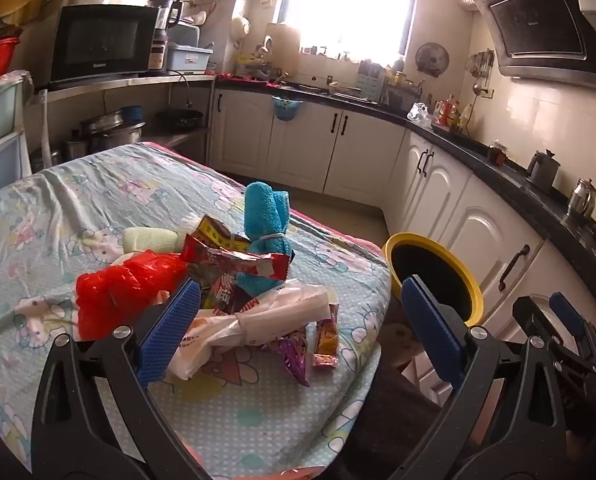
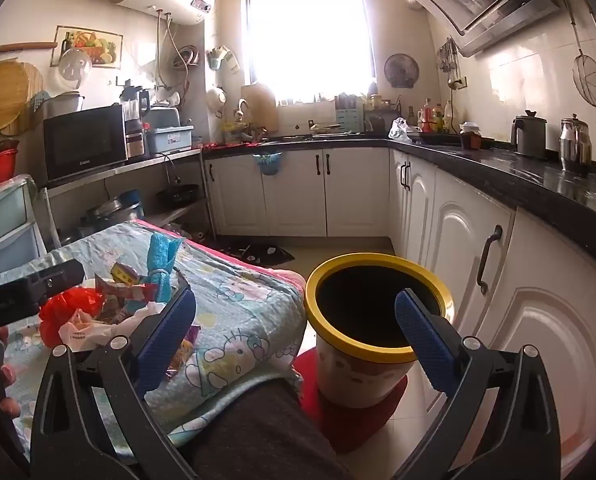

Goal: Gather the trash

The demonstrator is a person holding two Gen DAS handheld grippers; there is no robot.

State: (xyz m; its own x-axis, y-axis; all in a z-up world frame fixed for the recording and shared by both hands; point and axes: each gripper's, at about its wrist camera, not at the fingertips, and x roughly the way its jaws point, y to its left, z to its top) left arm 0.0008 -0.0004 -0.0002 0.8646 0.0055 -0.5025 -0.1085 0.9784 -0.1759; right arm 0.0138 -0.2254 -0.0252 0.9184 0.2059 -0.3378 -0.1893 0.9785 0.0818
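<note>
The bin [image 1: 434,276] is partly hidden behind a blue finger; wrapper [image 1: 233,260] print is too small to read; the window [image 2: 310,32] is glare.

My right gripper [image 2: 293,320] gapes wide, holding nothing. A yellow-rimmed bin [image 2: 362,376] stands beside the table [image 2: 237,312]. Wrappers [image 2: 129,284] litter the cloth.
</note>
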